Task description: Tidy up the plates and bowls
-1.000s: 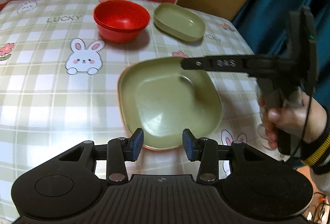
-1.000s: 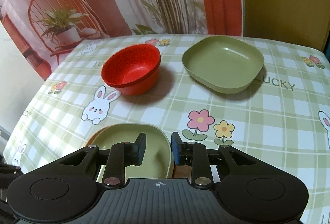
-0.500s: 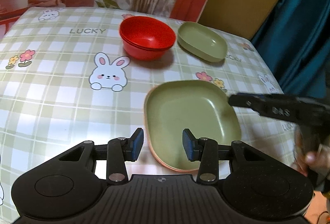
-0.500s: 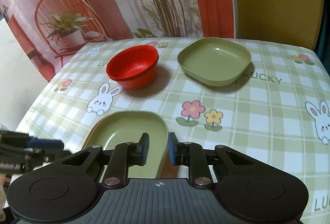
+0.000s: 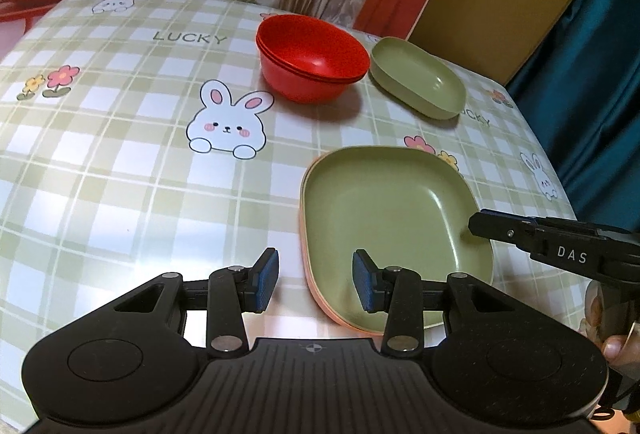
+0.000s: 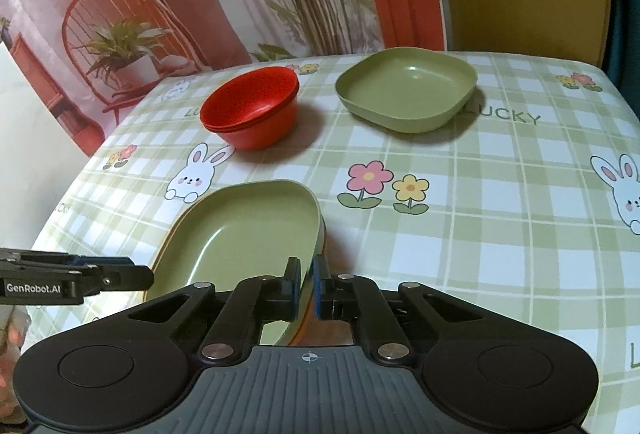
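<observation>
A green square plate lies stacked on a pink plate on the near right of the table; it also shows in the right wrist view. My right gripper is shut on the stack's near right rim. My left gripper is open and empty, just left of the stack's near edge. Stacked red bowls stand at the back. A deeper green square dish sits to their right.
The table has a green checked cloth with rabbits and flowers. Its right edge drops off beside a teal curtain. A printed backdrop hangs behind the table. My right gripper's fingers reach in over the plate's right rim.
My right gripper has closed from a narrow gap onto the plate stack's rim. The left gripper has pulled back and left, still open; the plates have not moved on the cloth.
</observation>
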`<state>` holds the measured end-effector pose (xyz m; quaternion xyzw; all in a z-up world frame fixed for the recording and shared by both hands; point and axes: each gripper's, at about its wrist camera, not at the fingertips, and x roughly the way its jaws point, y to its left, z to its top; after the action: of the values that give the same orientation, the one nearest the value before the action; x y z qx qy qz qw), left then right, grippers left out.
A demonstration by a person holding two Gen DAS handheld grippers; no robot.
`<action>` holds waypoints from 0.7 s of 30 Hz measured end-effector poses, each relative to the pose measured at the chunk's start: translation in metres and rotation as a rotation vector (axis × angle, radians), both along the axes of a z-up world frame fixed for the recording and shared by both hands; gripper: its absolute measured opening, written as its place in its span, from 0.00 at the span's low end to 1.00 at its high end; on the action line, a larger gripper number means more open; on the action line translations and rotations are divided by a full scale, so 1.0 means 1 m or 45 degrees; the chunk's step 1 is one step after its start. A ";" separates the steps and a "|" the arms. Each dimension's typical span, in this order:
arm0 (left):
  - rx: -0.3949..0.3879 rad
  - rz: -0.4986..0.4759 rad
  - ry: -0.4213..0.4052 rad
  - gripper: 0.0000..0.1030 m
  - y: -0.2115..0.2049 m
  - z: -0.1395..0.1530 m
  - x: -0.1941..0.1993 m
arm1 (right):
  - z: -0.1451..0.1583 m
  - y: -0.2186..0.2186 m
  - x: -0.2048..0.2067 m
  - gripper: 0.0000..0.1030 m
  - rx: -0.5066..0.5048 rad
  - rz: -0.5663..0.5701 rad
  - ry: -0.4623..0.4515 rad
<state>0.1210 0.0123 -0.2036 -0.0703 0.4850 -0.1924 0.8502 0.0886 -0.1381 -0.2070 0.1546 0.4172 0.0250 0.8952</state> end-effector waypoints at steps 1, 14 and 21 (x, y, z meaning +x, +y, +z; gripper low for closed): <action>-0.006 0.002 -0.001 0.41 0.000 -0.001 0.000 | 0.000 0.000 0.000 0.06 0.002 -0.001 -0.005; -0.035 0.010 0.011 0.40 -0.004 -0.010 -0.002 | -0.008 -0.002 -0.010 0.06 0.025 -0.035 -0.086; -0.045 0.009 0.014 0.39 -0.003 -0.011 -0.002 | -0.010 -0.001 -0.013 0.06 0.037 -0.047 -0.100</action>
<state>0.1187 0.0093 -0.2146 -0.0882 0.4858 -0.1976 0.8469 0.0760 -0.1393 -0.2166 0.1741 0.3784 0.0205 0.9089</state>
